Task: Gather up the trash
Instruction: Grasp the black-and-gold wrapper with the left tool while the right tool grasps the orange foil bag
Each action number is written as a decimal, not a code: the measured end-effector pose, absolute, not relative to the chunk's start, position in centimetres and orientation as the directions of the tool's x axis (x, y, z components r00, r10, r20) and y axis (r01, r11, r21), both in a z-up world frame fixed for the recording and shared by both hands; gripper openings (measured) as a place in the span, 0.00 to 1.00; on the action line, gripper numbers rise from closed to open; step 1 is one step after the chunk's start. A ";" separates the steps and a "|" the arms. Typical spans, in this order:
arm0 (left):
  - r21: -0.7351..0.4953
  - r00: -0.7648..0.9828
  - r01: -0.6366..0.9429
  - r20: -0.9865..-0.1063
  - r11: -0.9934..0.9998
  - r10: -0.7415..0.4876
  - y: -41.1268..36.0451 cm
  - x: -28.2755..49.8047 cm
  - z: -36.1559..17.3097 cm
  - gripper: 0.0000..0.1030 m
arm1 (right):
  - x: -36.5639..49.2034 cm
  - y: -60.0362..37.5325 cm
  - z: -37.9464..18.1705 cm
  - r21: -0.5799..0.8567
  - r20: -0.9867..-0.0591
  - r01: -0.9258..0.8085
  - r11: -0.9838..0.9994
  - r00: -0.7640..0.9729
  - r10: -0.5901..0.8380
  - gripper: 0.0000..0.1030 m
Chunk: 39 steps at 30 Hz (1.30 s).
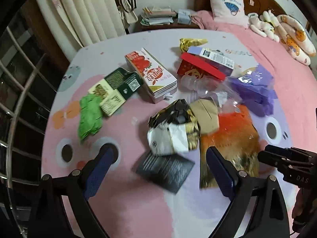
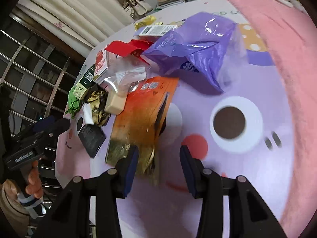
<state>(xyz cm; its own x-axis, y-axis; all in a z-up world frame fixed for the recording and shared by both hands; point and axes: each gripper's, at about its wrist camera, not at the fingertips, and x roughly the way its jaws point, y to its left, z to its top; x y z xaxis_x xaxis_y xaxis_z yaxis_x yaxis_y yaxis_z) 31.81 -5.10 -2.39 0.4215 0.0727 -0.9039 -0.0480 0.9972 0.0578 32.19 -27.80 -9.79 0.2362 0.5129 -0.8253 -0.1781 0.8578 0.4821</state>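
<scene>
Trash lies scattered on a pink and purple cartoon mat [image 1: 126, 208]. My left gripper [image 1: 160, 154] is open above a black packet [image 1: 165, 171] and a crumpled gold, black and white wrapper [image 1: 174, 129]. An orange and gold foil pouch [image 1: 231, 138] lies to their right. My right gripper [image 2: 158, 150] is open, with the lower edge of the same orange pouch [image 2: 142, 115] between its fingers, not clamped. A purple plastic bag [image 2: 198, 47] lies beyond it. The right gripper also shows at the right edge of the left wrist view [image 1: 263, 155].
A strawberry carton [image 1: 152, 73], green and cream boxes [image 1: 116, 87], a green crumpled bag [image 1: 89, 115], a red envelope [image 1: 198, 67], clear plastic [image 1: 200, 87] and a tan box [image 1: 206, 117] lie about. Pink bedding with a pillow [image 1: 225, 6] is behind; a window grille [image 1: 17, 91] is left.
</scene>
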 end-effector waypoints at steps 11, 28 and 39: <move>0.010 0.295 -0.031 -0.955 0.999 0.019 -5.9 36.8 -7.6 0.76 | 35.0 -25.8 -10.8 0.541 -0.779 -0.273 0.795 0.192 0.597 0.42; -0.037 0.292 -0.063 -0.956 0.997 -0.017 -7.0 34.4 -8.4 0.60 | 35.3 -21.8 -8.0 0.551 -0.731 -0.418 0.722 0.175 0.659 0.04; -0.085 0.402 -0.084 -0.915 0.993 -0.045 -5.9 30.6 -2.5 0.60 | 32.4 -22.2 -3.1 0.524 -0.702 -0.466 0.713 0.238 0.671 0.01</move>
<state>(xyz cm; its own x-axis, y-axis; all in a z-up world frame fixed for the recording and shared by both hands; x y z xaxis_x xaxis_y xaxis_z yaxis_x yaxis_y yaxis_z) 30.58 -5.95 -2.49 0.4020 -0.0445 -0.9146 -0.0841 0.9928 -0.0853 32.39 -22.20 -3.10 0.2385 0.6714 -0.7017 -0.4658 0.7131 0.5240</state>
